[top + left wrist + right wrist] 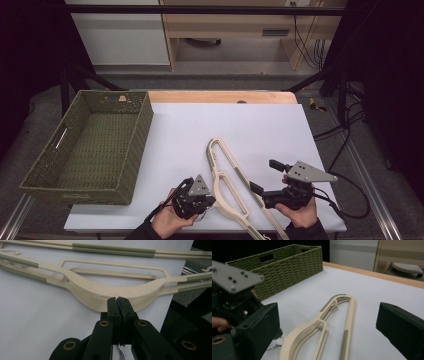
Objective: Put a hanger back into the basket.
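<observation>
High view: 2 cream hangers (227, 187) and 1 woven green basket (90, 145).
Left tool (209, 201) was clenched on the metal hook (121, 349); right tool (265, 176) was released.

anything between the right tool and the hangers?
Nothing visible. The right tool has its jaws wide open, pointing at the cream hangers across bare white table. The left tool is shut on the hangers' metal hook, on their far side from the right tool and off its line.
</observation>
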The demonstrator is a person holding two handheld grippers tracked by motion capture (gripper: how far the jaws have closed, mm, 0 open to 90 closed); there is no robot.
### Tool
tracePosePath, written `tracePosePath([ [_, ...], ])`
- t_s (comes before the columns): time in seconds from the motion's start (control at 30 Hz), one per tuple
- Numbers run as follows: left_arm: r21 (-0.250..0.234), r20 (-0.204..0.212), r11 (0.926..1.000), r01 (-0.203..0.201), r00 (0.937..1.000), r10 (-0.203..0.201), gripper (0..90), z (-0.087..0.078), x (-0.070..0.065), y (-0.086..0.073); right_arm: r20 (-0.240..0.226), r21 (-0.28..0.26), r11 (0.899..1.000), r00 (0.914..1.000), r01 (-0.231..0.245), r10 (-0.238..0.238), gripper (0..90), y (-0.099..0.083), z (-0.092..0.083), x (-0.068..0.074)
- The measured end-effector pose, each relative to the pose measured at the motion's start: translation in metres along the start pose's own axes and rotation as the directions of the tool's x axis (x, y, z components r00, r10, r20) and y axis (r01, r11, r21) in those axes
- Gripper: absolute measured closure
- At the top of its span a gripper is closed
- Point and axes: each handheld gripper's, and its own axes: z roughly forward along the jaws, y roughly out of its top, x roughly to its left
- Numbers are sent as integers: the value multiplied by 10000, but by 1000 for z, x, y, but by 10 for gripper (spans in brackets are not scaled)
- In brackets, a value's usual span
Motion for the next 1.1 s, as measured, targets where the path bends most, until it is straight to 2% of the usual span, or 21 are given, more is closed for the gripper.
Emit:
tracePosePath([
  [0.17, 205, -231, 9996, -194, 9995, 198, 884, -6, -3, 14, -73, 327, 9993, 9998, 201, -198, 80, -3, 1, 14],
  [0.27, 271, -278, 9994, -215, 9994, 223, 884, -7, -4, 17, -52, 577, 9979, 9996, 278, -275, 98, -3, 3, 19],
  [0.4, 291, -331, 9993, -213, 9992, 223, 884, -10, -3, 19, -290, 1191, 9911, 9980, 596, -565, 149, -6, 15, 33],
  [0.43, 313, -354, 9993, -181, 9992, 192, 884, -10, -3, 19, -290, 1191, 9911, 9980, 596, -565, 149, -6, 15, 33],
  [0.5, 332, -333, 9994, -130, 9993, 141, 884, -9, -3, 20, -381, 1598, 9842, 9967, 763, -711, 161, -11, 26, 40],
  [0.53, 332, -333, 9994, -130, 9993, 141, 884, -9, -3, 20, -381, 1598, 9842, 9967, 763, -711, 161, -11, 26, 40],
  [0.63, 304, -331, 9995, -114, 9994, 124, 884, -8, -3, 20, -454, 2020, 9754, 9957, 887, -812, 192, -18, 38, 44],
  [0.73, 342, -315, 9993, -118, 9994, 129, 884, -8, -3, 20, -417, 2120, 9733, 9958, 885, -814, 215, -21, 42, 46],
  [0.87, 304, -339, 9995, -58, 9994, 68, 884, -7, -3, 20, -538, 2474, 9656, 9962, 799, -687, 266, -28, 50, 49],
  [0.9, 310, -335, 9995, -55, 9994, 65, 884, -7, -3, 20, -571, 2699, 9593, 9959, 835, -706, 296, -31, 54, 50],
  [1.0, 334, -337, 9994, -1, 9994, 12, 884, -8, -3, 21, -595, 2850, 9544, 9954, 893, -753, 332, -34, 57, 51],
  [1.03, 325, -340, 9995, 23, 9994, -12, 884, -7, -3, 21, -683, 3044, 9479, 9947, 943, -770, 368, -38, 60, 52],
  [1.07, 325, -340, 9995, 23, 9994, -12, 884, -7, -3, 21, -683, 3044, 9479, 9947, 943, -770, 368, -38, 60, 52],
  [1.1, 326, -345, 9995, 20, 9994, -8, 884, -7, -3, 21, -770, 3232, 9408, 9937, 1021, -814, 410, -41, 64, 54],
])
